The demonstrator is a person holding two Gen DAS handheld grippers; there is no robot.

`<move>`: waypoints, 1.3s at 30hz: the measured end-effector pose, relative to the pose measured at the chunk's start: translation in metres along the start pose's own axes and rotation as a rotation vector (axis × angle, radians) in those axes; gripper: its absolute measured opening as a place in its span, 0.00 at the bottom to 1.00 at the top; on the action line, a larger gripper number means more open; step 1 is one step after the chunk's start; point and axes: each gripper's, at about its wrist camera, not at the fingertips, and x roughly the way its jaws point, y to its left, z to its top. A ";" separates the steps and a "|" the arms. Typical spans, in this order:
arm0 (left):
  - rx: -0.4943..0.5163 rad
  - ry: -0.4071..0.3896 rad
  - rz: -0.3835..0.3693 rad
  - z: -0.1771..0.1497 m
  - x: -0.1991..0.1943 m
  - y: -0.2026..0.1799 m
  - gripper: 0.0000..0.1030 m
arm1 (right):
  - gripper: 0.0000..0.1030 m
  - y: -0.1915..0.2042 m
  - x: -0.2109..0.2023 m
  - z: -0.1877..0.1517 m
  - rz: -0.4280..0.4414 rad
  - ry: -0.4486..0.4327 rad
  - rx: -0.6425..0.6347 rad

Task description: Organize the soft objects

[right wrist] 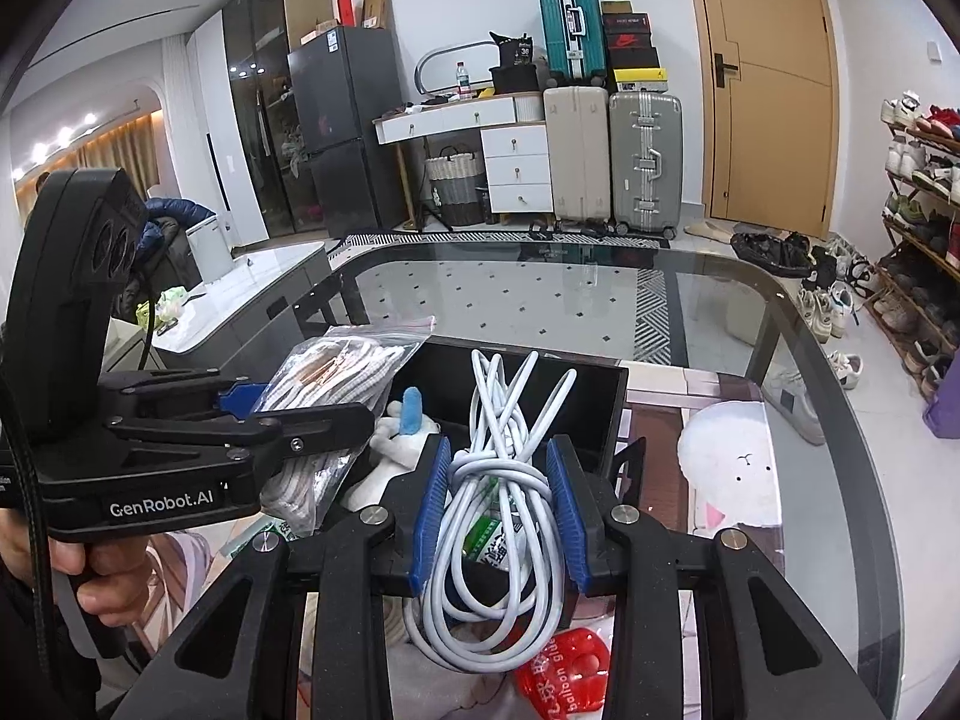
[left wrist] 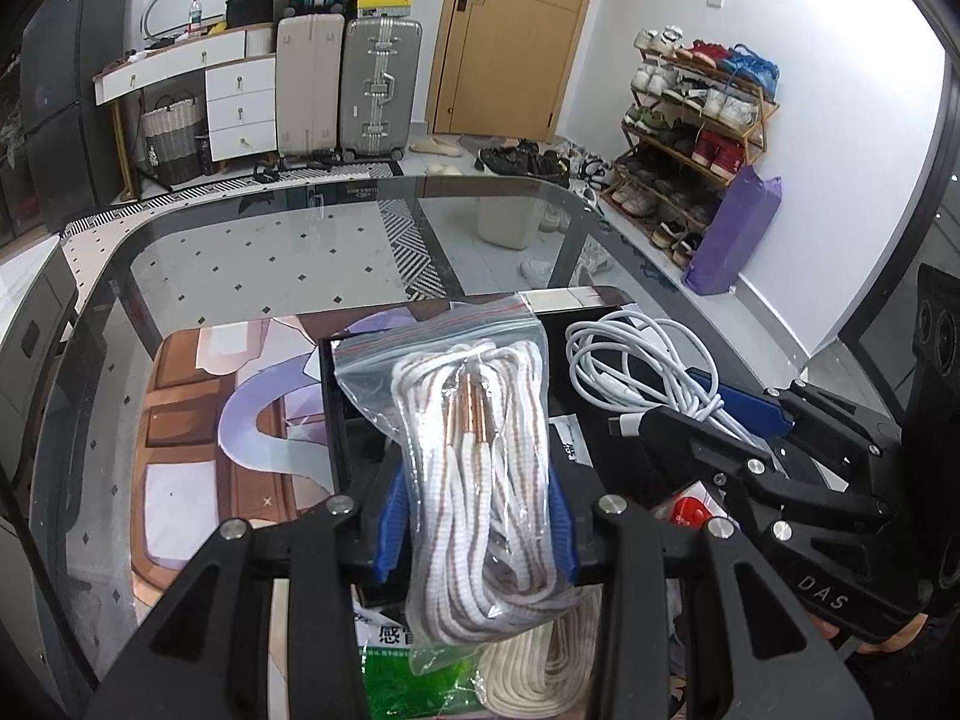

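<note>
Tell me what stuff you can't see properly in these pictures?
- Green packet, left wrist view: the bag of laces and left gripper cover its text.
- Red packet, right wrist view: white cable, right gripper and bottom edge hide part.
- Black box: contents mostly covered.

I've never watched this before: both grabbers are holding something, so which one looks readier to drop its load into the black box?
Probably the right gripper. Its white cable hangs directly above the black box. The left gripper holds the bagged laces nearer the box's left edge, so it seems less centred.
</note>
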 end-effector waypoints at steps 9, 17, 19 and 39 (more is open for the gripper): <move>0.052 0.027 0.040 0.013 0.018 -0.003 0.37 | 0.33 -0.002 0.012 0.004 0.005 0.028 -0.006; 0.092 0.055 0.063 0.003 0.035 -0.003 0.37 | 0.33 -0.002 0.034 0.010 -0.001 0.075 -0.023; 0.097 0.054 0.062 0.001 0.035 -0.005 0.37 | 0.33 -0.002 0.038 0.009 -0.001 0.087 -0.024; 0.091 -0.088 0.057 -0.019 -0.010 -0.014 0.96 | 0.91 -0.011 -0.030 -0.007 -0.055 -0.068 -0.019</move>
